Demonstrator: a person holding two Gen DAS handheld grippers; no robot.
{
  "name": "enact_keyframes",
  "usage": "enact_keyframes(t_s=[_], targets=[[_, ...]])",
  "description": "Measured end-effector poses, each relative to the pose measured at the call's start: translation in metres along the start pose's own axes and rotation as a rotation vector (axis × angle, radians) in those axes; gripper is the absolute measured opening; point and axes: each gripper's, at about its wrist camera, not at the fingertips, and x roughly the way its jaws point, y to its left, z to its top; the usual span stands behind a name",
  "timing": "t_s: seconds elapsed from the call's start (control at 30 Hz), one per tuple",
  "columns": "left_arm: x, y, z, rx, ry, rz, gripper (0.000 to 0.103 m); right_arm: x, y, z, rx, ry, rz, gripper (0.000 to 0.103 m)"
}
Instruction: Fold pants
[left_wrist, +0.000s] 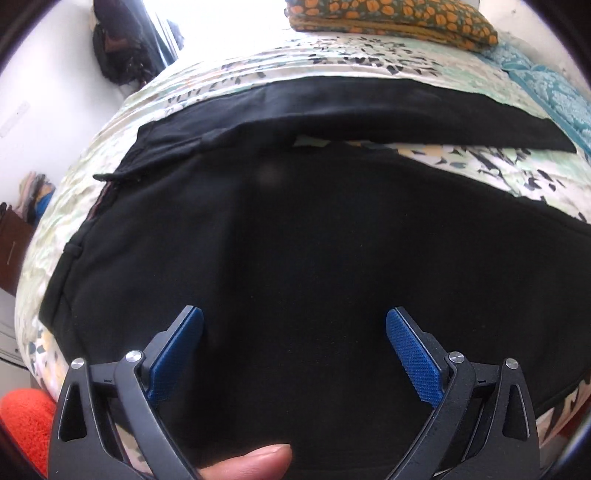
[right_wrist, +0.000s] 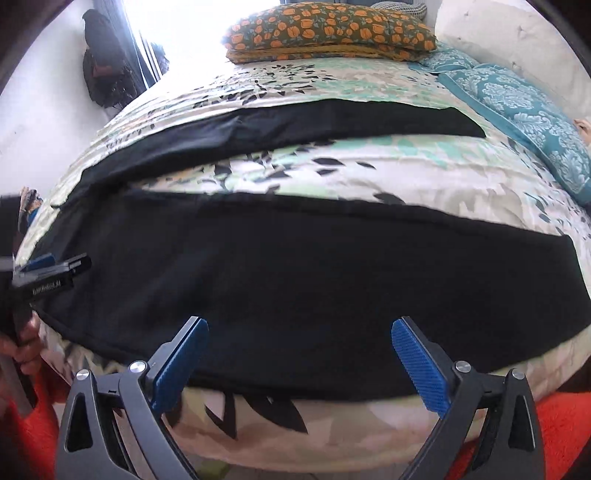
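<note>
Black pants (left_wrist: 295, 240) lie spread flat on a bed with a leaf-patterned sheet (left_wrist: 480, 162). Their two legs run to the right, the far leg (right_wrist: 295, 125) apart from the near leg (right_wrist: 295, 266), with the waist at the left. My left gripper (left_wrist: 294, 321) is open and empty, just above the near leg close to the waist. My right gripper (right_wrist: 300, 330) is open and empty, over the near edge of the near leg. The left gripper also shows in the right wrist view (right_wrist: 51, 269), at the far left over the waist end.
An orange-flowered pillow (right_wrist: 328, 31) lies at the head of the bed. A teal patterned blanket (right_wrist: 517, 110) lies along the right side. An orange-red fuzzy cloth (right_wrist: 569, 428) lies below the bed's near edge. A dark bag (right_wrist: 103, 66) hangs on the left wall.
</note>
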Motion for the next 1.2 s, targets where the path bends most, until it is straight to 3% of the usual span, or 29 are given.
enact_keyframes(t_s=[0.07, 0.27, 0.4, 1.2], targets=[[0.002, 0.004, -0.005, -0.032, -0.032, -0.029, 0.102, 0.016, -0.011, -0.006, 0.037, 0.069, 0.024, 0.101], [0.001, 0.012, -0.007, -0.025, -0.026, -0.083, 0.102, 0.023, -0.011, -0.009, 0.037, -0.013, -0.009, 0.103], [0.001, 0.020, -0.016, 0.021, -0.061, -0.135, 0.102, 0.021, -0.012, -0.011, 0.050, -0.018, -0.007, 0.103], [-0.010, 0.020, -0.028, 0.047, -0.036, -0.119, 0.101, 0.021, -0.010, -0.011, 0.047, -0.037, -0.016, 0.103]])
